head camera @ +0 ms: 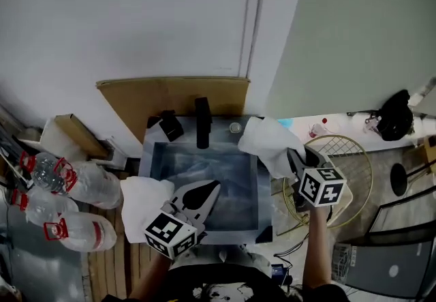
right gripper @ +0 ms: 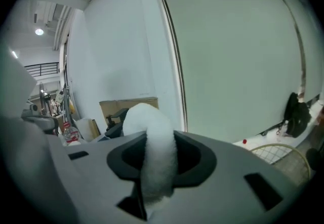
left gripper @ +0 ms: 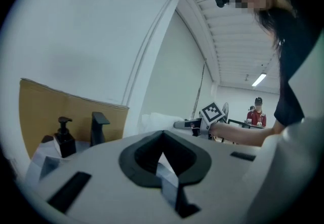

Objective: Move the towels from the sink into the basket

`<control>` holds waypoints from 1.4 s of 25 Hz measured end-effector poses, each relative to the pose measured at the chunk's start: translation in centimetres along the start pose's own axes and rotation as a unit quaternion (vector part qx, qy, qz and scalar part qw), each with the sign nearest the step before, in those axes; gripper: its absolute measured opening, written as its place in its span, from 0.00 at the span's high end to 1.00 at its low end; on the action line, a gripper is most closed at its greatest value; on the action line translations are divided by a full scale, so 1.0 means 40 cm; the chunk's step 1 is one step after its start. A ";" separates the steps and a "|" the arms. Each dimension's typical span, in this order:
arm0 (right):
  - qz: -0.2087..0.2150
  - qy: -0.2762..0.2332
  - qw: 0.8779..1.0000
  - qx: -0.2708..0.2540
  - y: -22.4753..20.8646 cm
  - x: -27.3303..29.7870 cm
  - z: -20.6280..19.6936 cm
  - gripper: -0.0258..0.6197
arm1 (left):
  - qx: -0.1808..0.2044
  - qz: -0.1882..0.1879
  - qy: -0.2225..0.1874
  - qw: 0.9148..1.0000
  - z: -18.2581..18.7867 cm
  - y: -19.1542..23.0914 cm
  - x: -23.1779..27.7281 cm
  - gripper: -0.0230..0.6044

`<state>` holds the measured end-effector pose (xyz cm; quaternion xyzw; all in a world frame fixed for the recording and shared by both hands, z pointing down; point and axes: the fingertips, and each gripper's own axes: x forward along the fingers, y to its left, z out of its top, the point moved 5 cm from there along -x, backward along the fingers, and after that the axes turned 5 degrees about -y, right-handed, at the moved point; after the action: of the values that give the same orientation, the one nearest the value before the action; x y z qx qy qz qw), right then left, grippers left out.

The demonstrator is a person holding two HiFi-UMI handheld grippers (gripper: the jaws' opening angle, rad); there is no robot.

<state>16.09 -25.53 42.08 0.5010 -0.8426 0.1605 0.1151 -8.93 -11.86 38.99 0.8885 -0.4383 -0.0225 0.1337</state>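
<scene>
The sink sits in the middle of the head view, its basin showing no towel. A white towel hangs over the sink's right rim, with my right gripper shut on it. In the right gripper view that towel fills the gap between the jaws. A second white towel lies on the sink's left edge. My left gripper hovers over the basin just right of it, jaws together and holding nothing. The gold wire basket stands right of the sink, under my right hand.
A black faucet and soap dispenser stand at the sink's back, with a cardboard sheet behind them. Large plastic bottles crowd the left. A black bag lies at far right. A person in red stands far off.
</scene>
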 end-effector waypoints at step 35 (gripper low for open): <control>-0.228 0.268 0.926 0.135 -0.787 -0.304 -0.862 0.65 | 0.034 -0.027 0.106 0.993 -0.110 -0.232 0.318 0.97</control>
<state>50.72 -16.49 74.44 0.6286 -0.6135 0.3704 0.3019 6.77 -15.49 41.82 0.9015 -0.3980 0.0826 0.1486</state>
